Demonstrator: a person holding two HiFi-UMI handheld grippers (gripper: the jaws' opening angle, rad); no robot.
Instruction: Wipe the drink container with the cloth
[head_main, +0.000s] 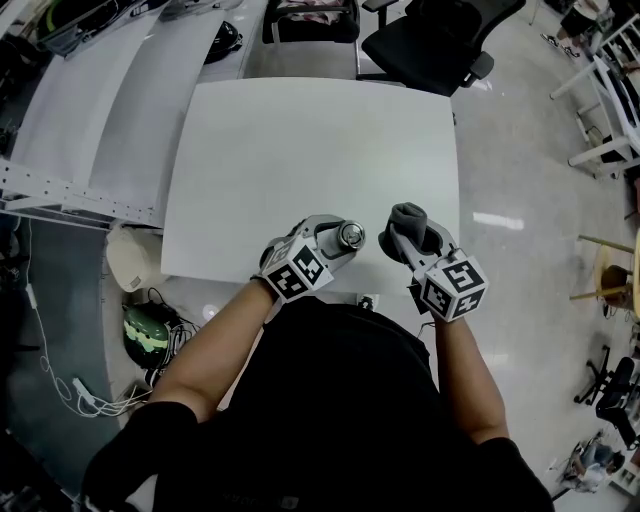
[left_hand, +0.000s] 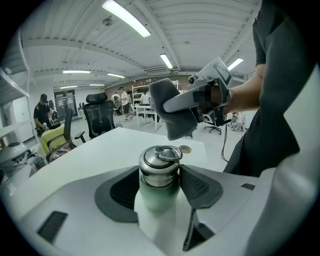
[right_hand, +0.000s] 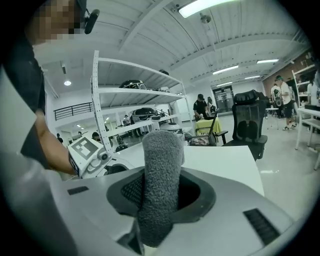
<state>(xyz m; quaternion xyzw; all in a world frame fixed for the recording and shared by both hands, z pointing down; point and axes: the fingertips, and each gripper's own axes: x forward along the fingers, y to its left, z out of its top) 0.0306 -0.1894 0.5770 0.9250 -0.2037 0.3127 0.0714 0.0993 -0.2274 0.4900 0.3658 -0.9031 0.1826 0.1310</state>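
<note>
Left hand-held gripper (head_main: 340, 240) pinches the drink container (left_hand: 159, 175); right hand-held gripper (head_main: 408, 240) clamps the cloth (right_hand: 160, 185) beside the container, not yet touching. Wiping seems about to begin — the cloth likely needs pressing against its side.

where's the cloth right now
In the head view the cloth is clamped in the right gripper, over the table's near edge, just right of the bottle held by the left gripper.
</note>
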